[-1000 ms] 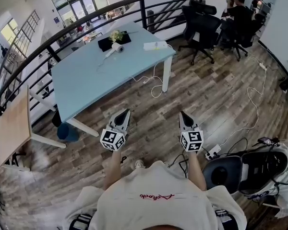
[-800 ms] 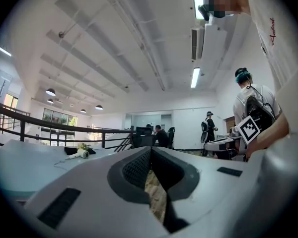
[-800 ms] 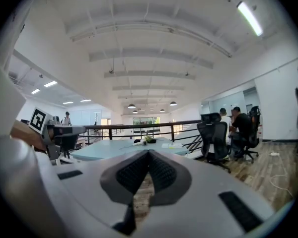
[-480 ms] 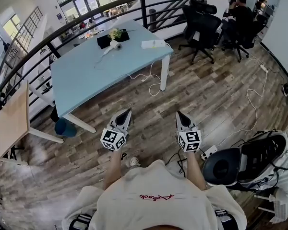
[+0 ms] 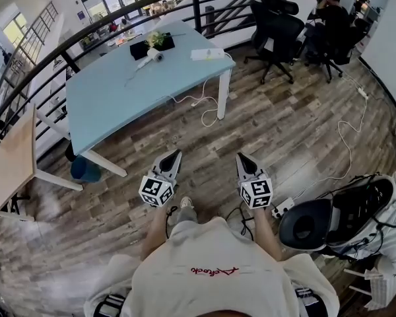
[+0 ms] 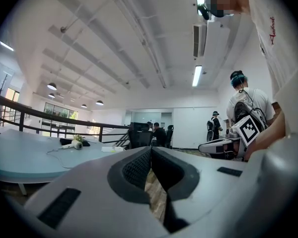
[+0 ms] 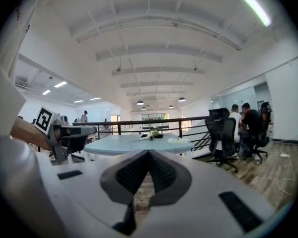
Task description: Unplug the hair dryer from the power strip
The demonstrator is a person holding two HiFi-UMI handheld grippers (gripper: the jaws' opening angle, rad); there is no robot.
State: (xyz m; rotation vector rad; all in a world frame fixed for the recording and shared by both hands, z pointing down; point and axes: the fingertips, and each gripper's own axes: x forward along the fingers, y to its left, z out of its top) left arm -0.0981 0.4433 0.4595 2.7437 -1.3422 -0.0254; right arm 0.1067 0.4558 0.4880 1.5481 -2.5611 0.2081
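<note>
Left tongs (image 5: 173,154) and right tongs (image 5: 242,157), clenched empty, face the power strip (image 5: 208,54), well ahead at the counter's (image 5: 105,101) far right corner.

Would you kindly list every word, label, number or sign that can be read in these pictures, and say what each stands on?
Red cursive word on the person's white shirt: too small and stylised to read.
Cubes on the left gripper and right gripper: black-and-white square patterns only, no letters.
Nothing else bears legible text.
</note>
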